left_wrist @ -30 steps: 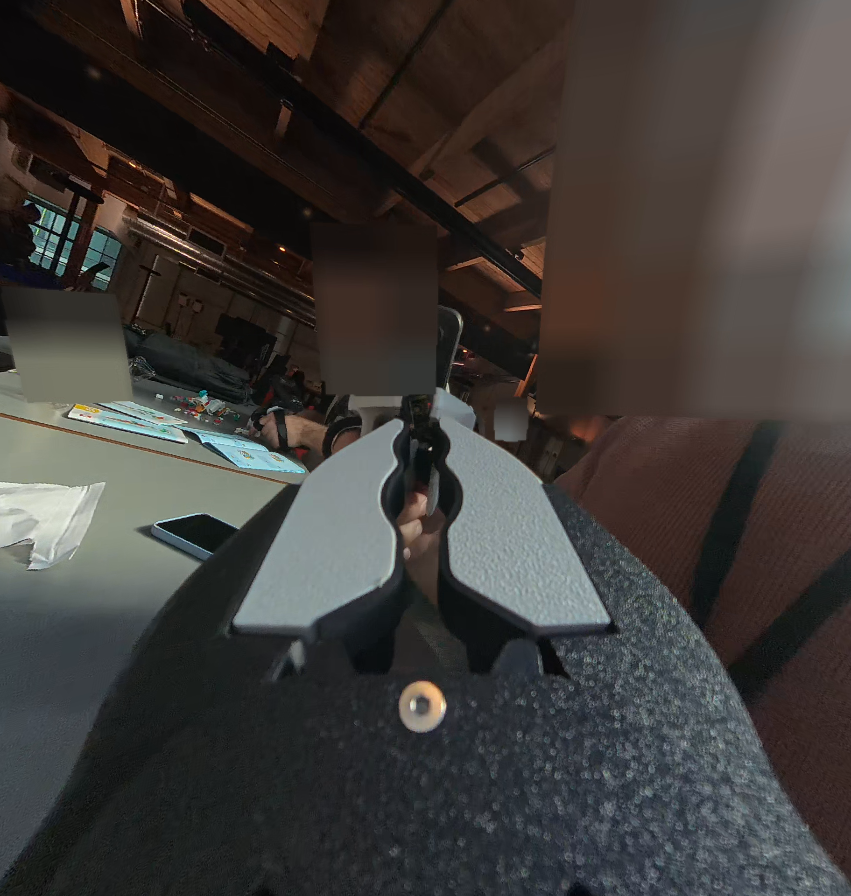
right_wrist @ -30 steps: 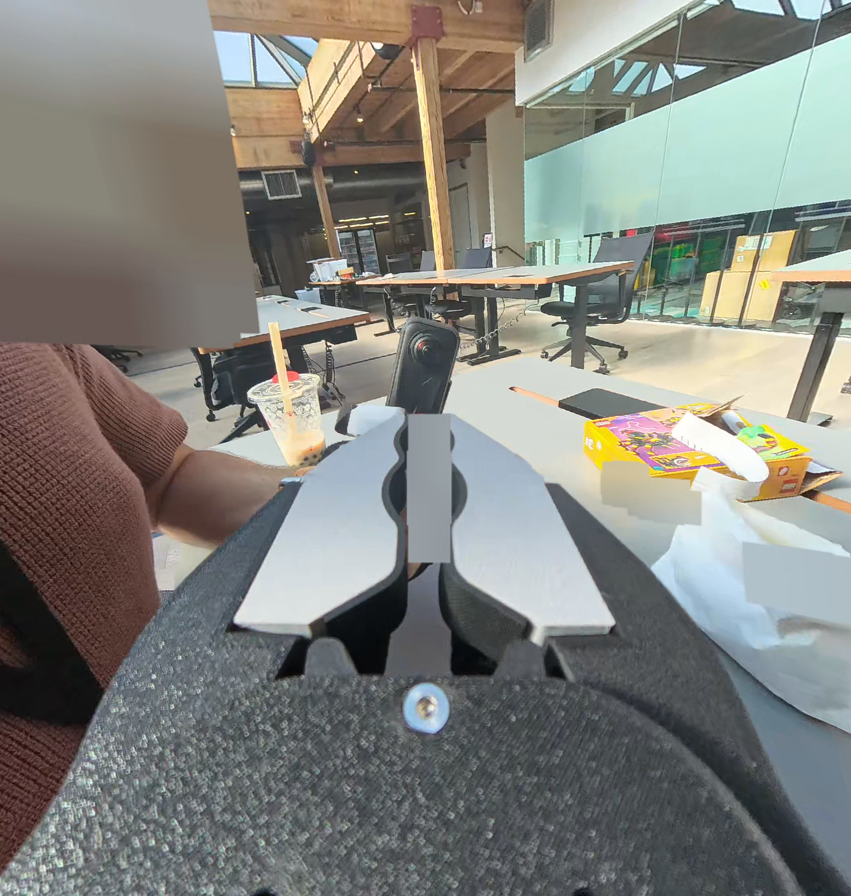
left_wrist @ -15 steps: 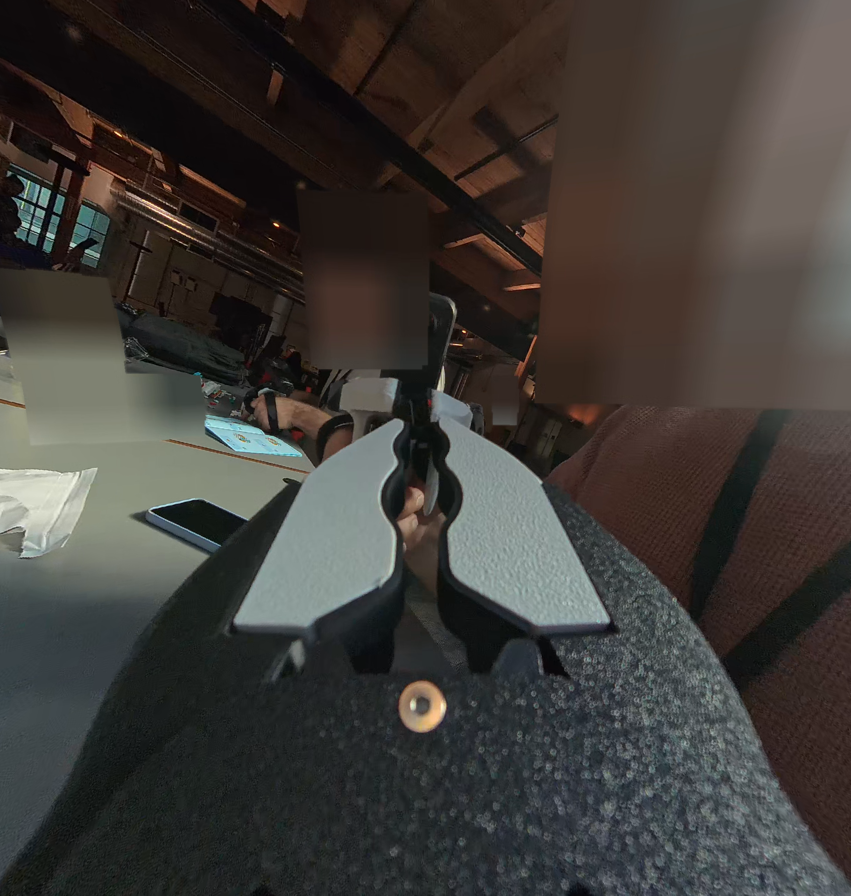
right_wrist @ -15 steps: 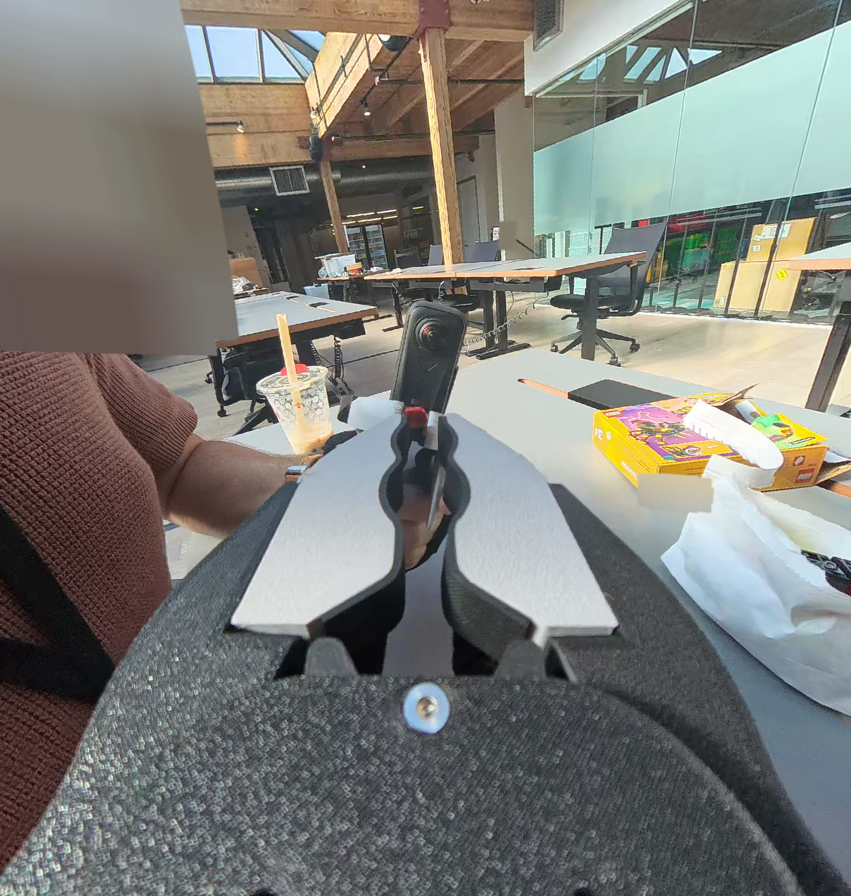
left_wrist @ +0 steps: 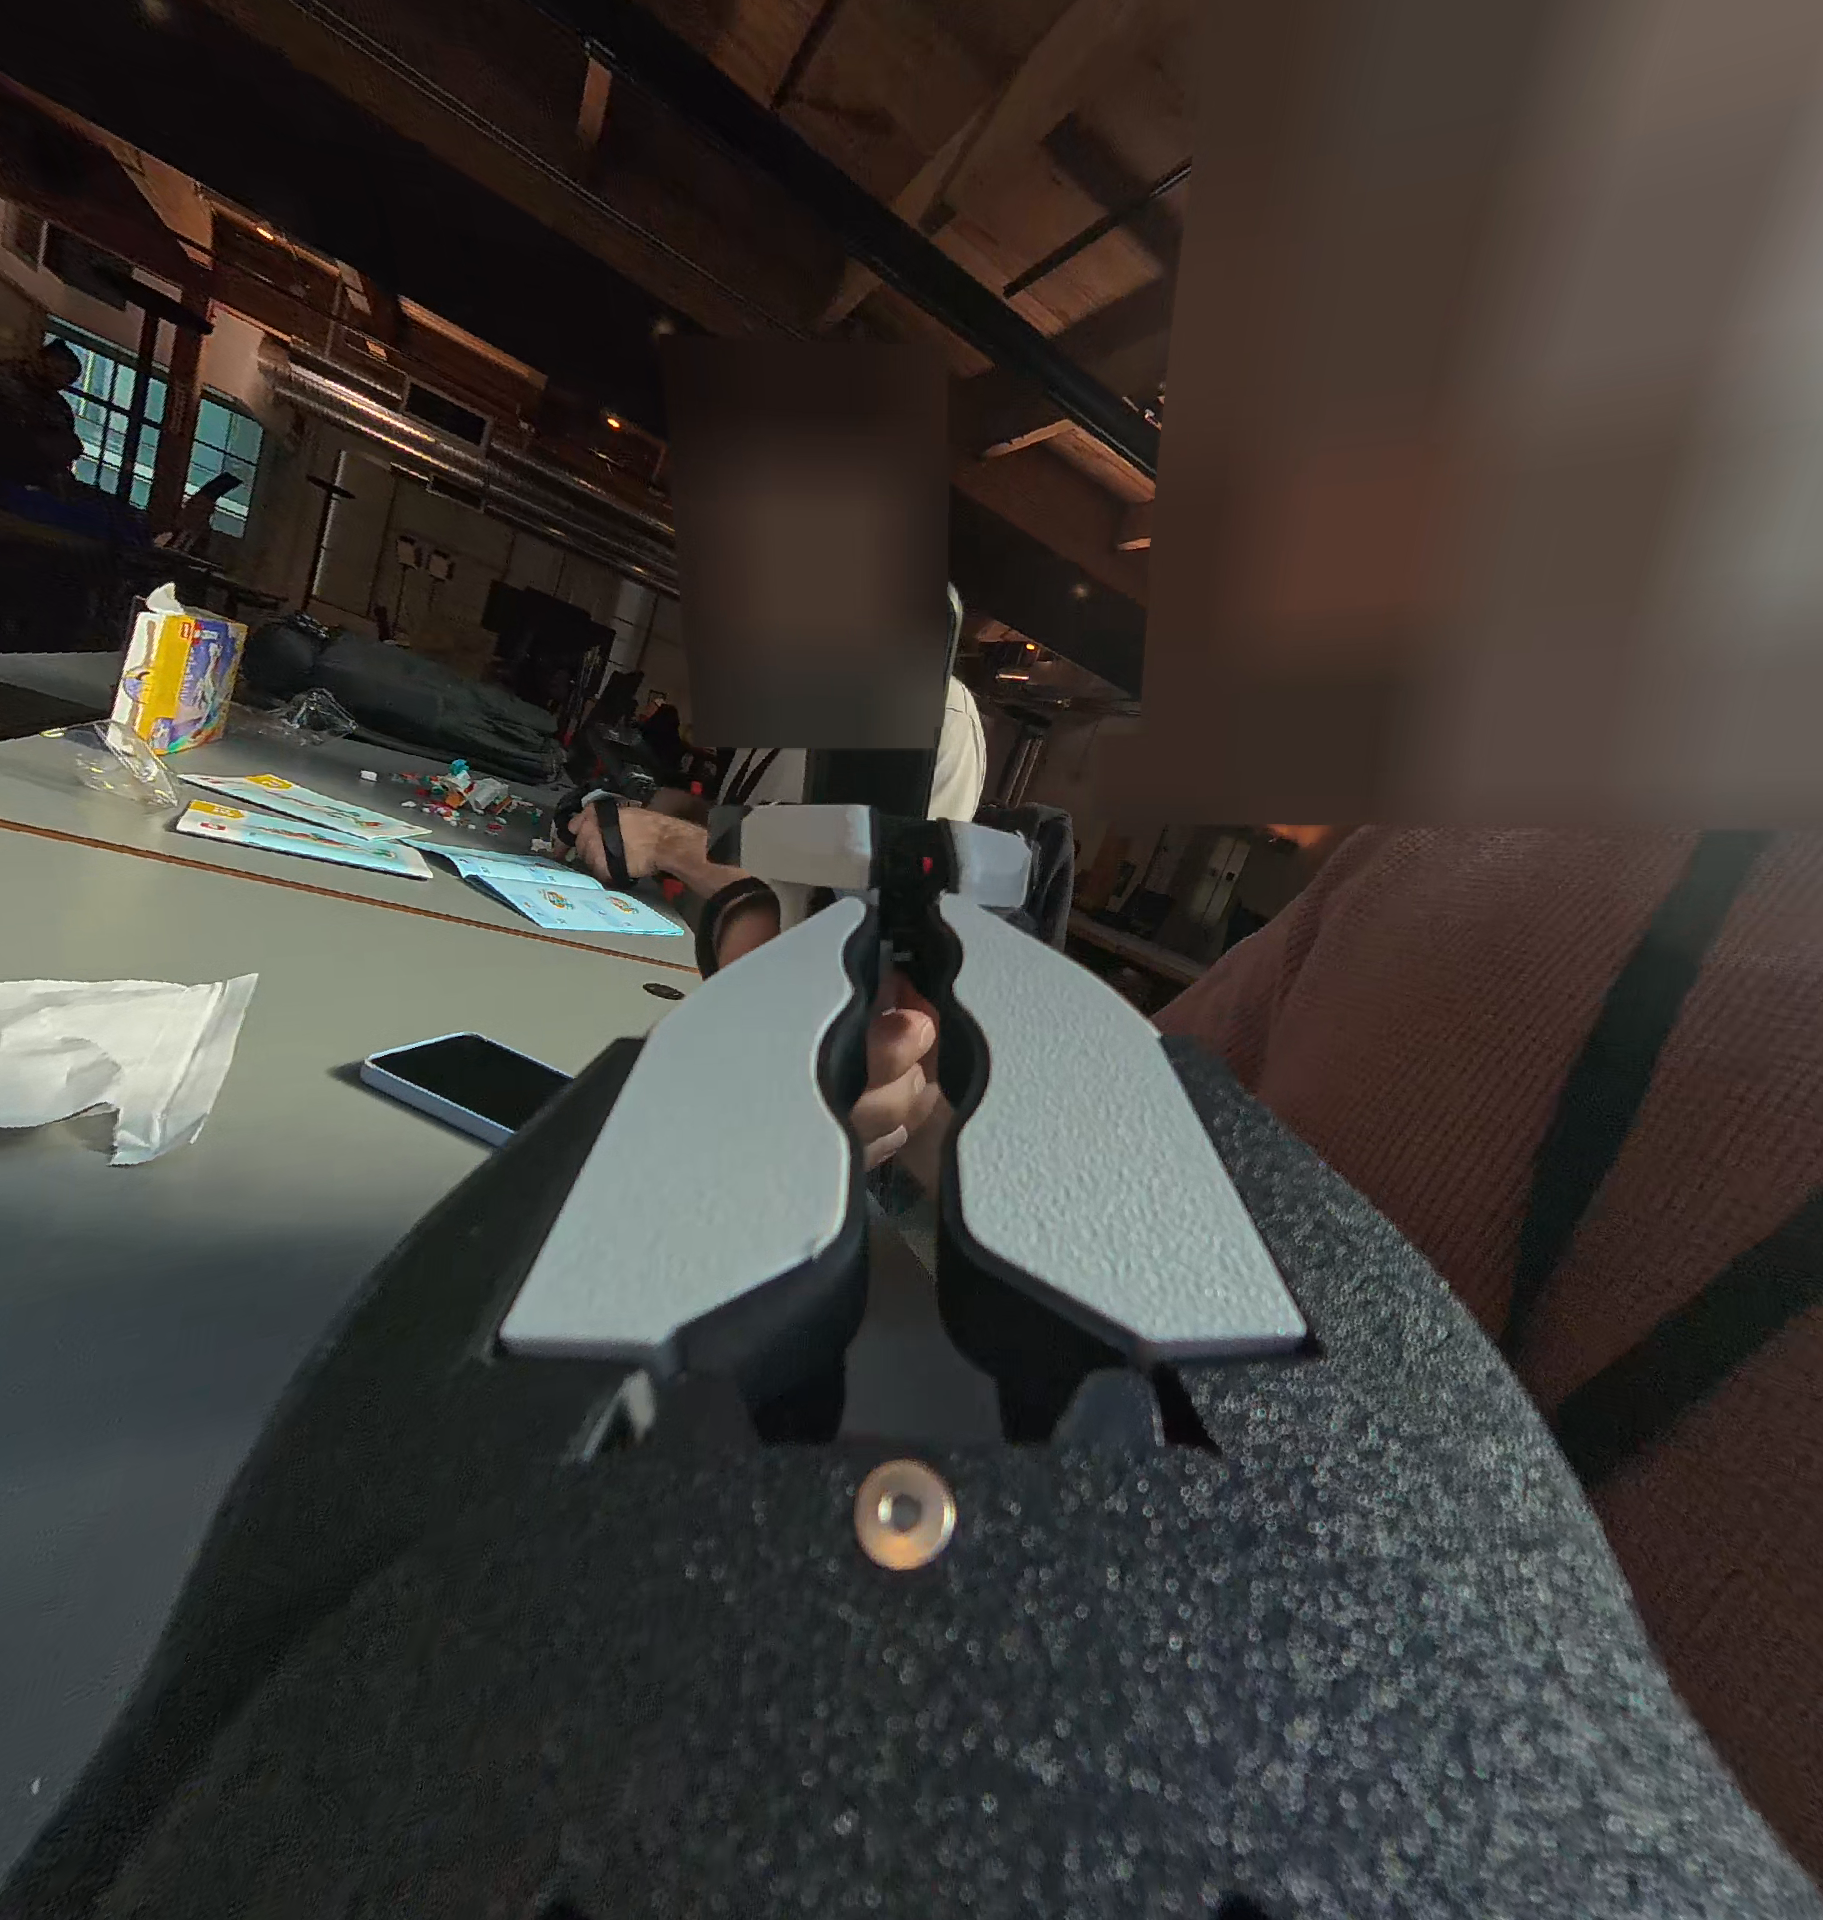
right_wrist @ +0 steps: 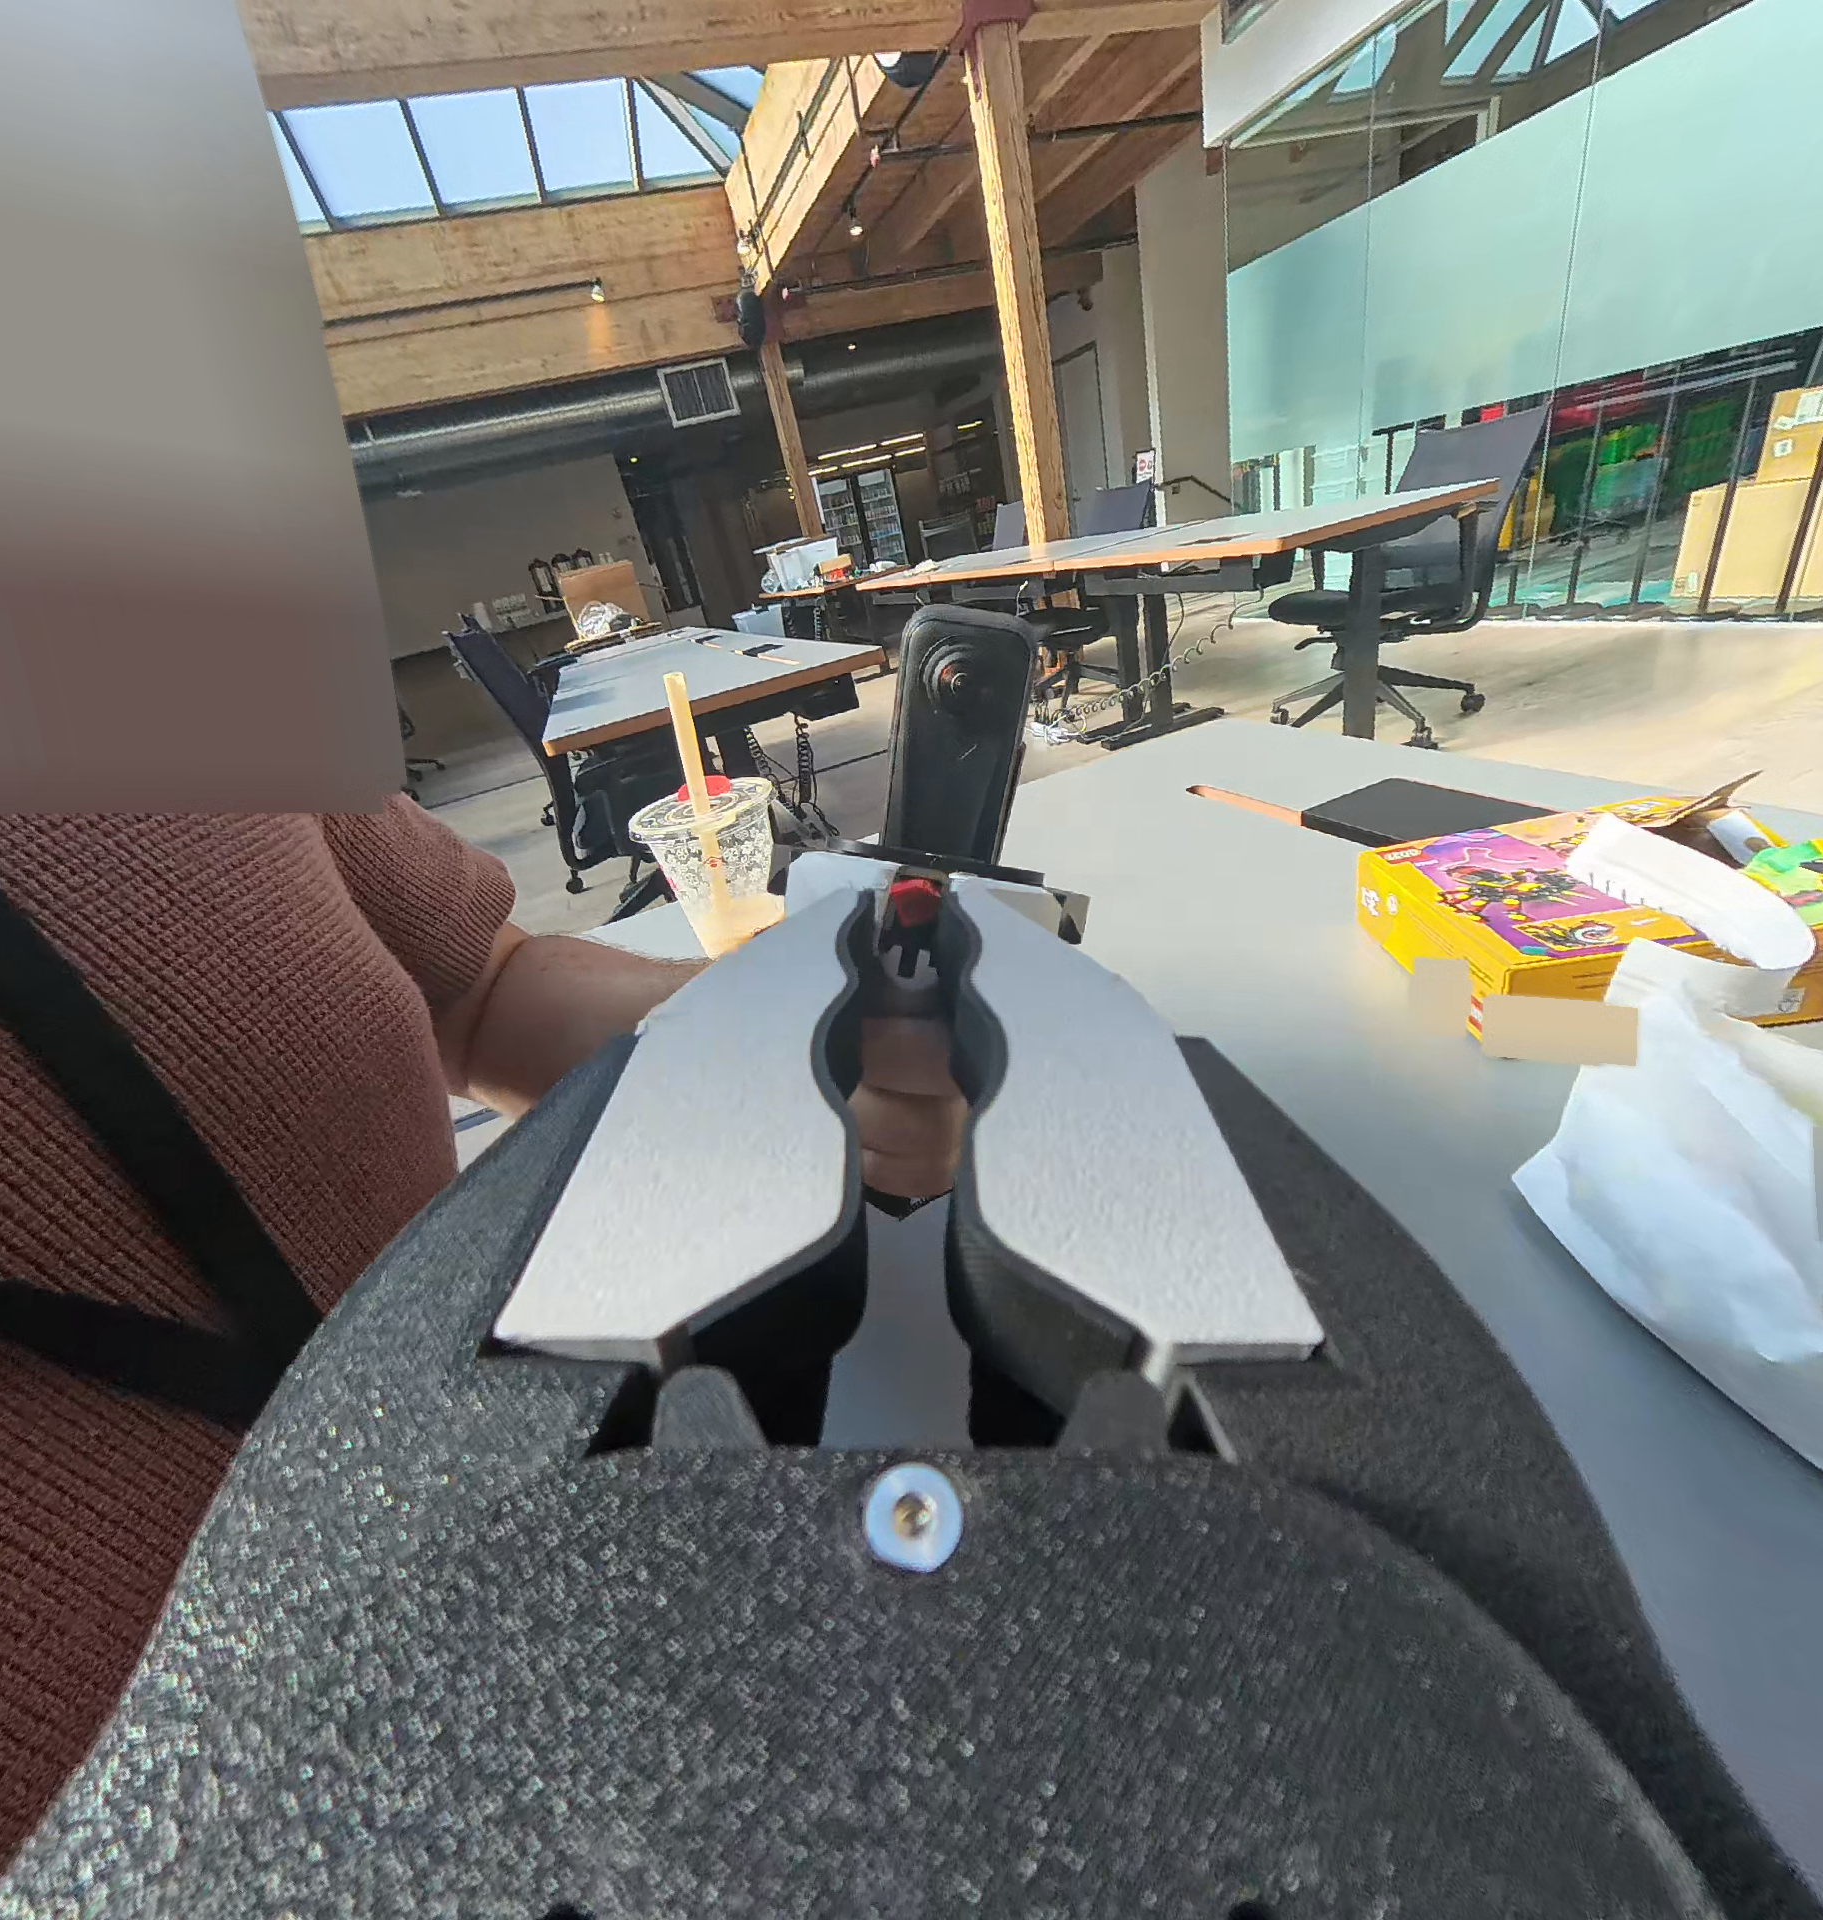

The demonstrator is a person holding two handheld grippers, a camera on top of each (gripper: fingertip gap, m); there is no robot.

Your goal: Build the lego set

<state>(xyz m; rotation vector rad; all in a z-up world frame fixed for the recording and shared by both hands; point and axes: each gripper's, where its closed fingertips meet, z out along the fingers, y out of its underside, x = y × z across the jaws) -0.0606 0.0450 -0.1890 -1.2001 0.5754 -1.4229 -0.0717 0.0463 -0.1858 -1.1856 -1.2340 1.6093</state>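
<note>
My two grippers face each other tip to tip above the grey table (left_wrist: pixel 387 935). In the left wrist view my left gripper (left_wrist: pixel 907 920) is shut on a small black lego piece (left_wrist: pixel 912 883) with a red dot. The right gripper's pale fingertips (left_wrist: pixel 813 844) meet it from the far side. In the right wrist view my right gripper (right_wrist: pixel 912 909) is shut on the same small assembly, which shows a red brick (right_wrist: pixel 912 896) over a black part (right_wrist: pixel 907 961). The left gripper's camera (right_wrist: pixel 954 727) stands just behind it. A hand (right_wrist: pixel 907 1091) shows through the gap between the fingers.
On the left are a white paper bag (left_wrist: pixel 86 1049), a phone (left_wrist: pixel 460 1081), instruction booklets (left_wrist: pixel 304 831), loose bricks (left_wrist: pixel 460 795) and a lego box (left_wrist: pixel 174 681). On the right are a yellow lego box (right_wrist: pixel 1572 914), a white bag (right_wrist: pixel 1717 1174), a drink cup (right_wrist: pixel 715 862) and a black slab (right_wrist: pixel 1406 810). My two grippers' fingertips are within a few centimetres of each other.
Both grippers have stayed tip to tip and turned slightly together. The left view has swung so the far lego box shows. The red brick now shows at the right gripper's tips.
</note>
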